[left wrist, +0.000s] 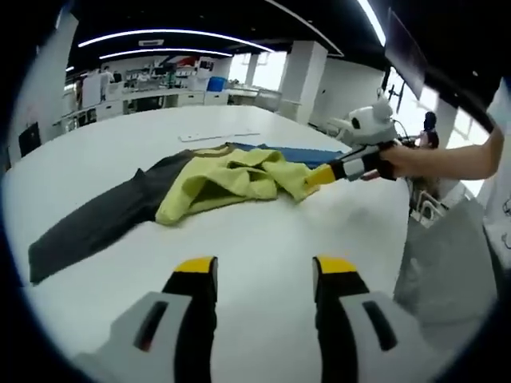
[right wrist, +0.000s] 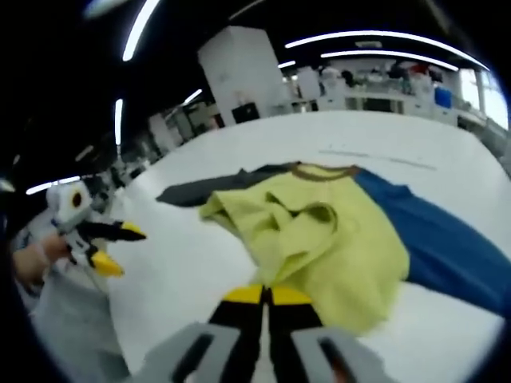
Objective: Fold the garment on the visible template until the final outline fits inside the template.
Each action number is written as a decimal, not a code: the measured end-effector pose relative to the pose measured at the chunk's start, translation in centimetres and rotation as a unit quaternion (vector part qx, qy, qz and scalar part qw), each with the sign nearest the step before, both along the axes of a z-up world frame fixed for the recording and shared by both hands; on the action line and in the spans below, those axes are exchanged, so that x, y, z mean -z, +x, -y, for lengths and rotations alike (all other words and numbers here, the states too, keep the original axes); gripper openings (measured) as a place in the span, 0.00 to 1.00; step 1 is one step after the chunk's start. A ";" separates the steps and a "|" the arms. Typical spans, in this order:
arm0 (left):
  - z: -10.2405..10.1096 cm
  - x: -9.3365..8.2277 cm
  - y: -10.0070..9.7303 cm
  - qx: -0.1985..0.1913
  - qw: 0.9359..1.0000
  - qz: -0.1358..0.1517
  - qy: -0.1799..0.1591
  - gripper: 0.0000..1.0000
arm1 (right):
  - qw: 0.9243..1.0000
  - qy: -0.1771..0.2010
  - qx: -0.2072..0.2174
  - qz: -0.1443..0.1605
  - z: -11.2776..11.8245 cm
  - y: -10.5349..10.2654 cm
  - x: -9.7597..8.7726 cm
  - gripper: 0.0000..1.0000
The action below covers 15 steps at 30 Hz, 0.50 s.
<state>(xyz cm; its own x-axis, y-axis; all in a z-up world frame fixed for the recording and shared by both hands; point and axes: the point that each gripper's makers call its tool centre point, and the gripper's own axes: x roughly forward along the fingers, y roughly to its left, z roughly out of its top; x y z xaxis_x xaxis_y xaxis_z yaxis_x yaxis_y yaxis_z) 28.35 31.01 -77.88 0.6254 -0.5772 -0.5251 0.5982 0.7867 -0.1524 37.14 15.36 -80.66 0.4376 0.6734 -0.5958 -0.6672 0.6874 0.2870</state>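
Our right hand-held gripper [right wrist: 266, 299] is clenched on the yellow hem of the garment [left wrist: 227, 179], which lies bunched mid-counter [left wrist: 263, 239], its dark sleeve trailing toward one edge and its blue one toward the other. Our left hand-held gripper [left wrist: 263, 271] hovers released. No template outline is discernible. We should draw the hem over low and slowly, keeping the fold flat.

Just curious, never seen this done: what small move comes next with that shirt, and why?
Probably the right gripper, shut on the yellow, grey and blue long-sleeved shirt's yellow edge, carries it across toward the grey sleeve. The yellow part lies bunched; the left gripper waits open.
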 end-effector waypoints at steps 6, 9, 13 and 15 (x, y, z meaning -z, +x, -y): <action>2.6 0.2 2.8 0.059 0.996 0.035 0.058 0.43 | 1.000 0.001 0.008 0.001 0.9 0.2 -0.2 0.00; 4.1 0.6 3.9 0.073 0.994 0.040 0.073 0.39 | 1.000 -0.002 0.011 0.005 1.1 0.2 -0.2 0.00; 5.4 1.3 5.5 0.087 0.991 0.054 0.085 0.36 | 1.000 0.001 0.017 0.002 1.4 0.3 -0.2 0.00; 6.1 1.7 6.4 0.093 0.990 0.058 0.089 0.34 | 1.000 -0.002 0.018 0.005 1.5 0.3 -0.2 0.00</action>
<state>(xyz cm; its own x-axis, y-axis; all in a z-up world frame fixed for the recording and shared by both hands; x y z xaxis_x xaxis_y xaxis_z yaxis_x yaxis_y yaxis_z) 34.76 24.87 -79.60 0.5784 -0.5925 -0.5606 0.7409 0.6692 0.0571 37.42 13.87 -80.43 0.4667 0.6551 -0.5942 -0.6451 0.7117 0.2779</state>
